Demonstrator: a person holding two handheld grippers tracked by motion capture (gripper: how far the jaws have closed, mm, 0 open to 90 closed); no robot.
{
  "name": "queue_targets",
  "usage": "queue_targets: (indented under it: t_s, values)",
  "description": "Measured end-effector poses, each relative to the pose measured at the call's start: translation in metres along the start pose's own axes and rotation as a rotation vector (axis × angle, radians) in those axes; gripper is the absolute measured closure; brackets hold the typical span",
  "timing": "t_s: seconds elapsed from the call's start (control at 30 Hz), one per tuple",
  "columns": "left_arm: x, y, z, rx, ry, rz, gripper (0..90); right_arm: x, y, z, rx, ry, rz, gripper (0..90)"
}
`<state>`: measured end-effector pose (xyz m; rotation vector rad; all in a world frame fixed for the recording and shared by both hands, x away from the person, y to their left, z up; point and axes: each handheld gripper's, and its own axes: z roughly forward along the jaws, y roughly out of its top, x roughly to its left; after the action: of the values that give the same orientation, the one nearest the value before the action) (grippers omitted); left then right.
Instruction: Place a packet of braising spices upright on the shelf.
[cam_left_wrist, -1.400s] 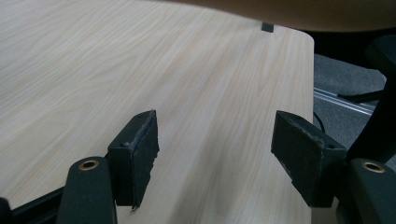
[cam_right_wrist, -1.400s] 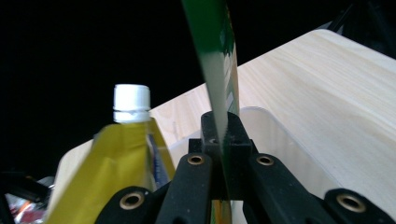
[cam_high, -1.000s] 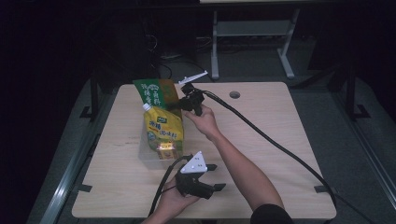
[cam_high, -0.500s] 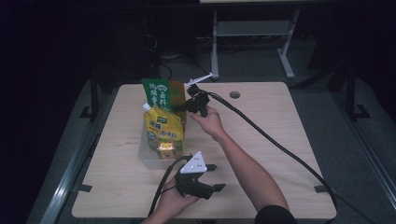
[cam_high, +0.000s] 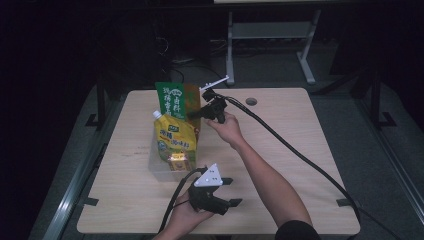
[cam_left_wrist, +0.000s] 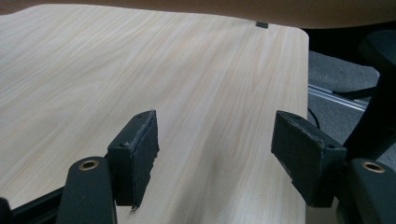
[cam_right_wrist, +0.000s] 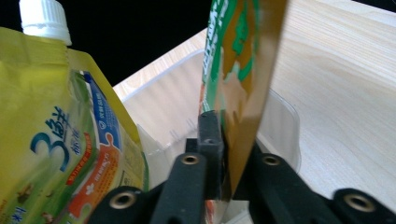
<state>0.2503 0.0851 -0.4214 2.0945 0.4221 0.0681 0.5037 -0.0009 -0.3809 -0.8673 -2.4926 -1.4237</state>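
Yellow pouch (cam_high: 175, 140) already in bin (cam_high: 159, 169); green pouch (cam_high: 176, 100) clamped in right gripper (cam_high: 204, 112) jaws above it, not yet lowered; left gripper (cam_high: 231, 192) jaws apart, empty.

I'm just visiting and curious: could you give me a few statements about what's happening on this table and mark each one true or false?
1. The right gripper is clamped on the green packet. True.
2. The left gripper holds the yellow pouch. False: its jaws stand open over bare table.
3. The yellow pouch has a white cap. True.
4. The yellow pouch lies flat on the floor. False: it stands in the clear plastic bin.
5. The green packet lies flat on the wood. False: it is held upright at the bin.
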Motion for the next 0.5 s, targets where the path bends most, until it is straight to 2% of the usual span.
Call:
queue_targets:
  t_s: [0.37, 0.5]
  values:
    - [-0.0063, -0.0012, 0.005, 0.007, -0.036, 0.005, 30.9, 0.0071, 0.0019, 0.0, 0.015, -0.009, -0.062, 89.3]
    - [-0.0092, -0.0025, 0.0078, 0.016, -0.047, 0.012, 30.9, 0.0054, 0.0018, -0.0002, 0.015, -0.018, -0.042, 87.9]
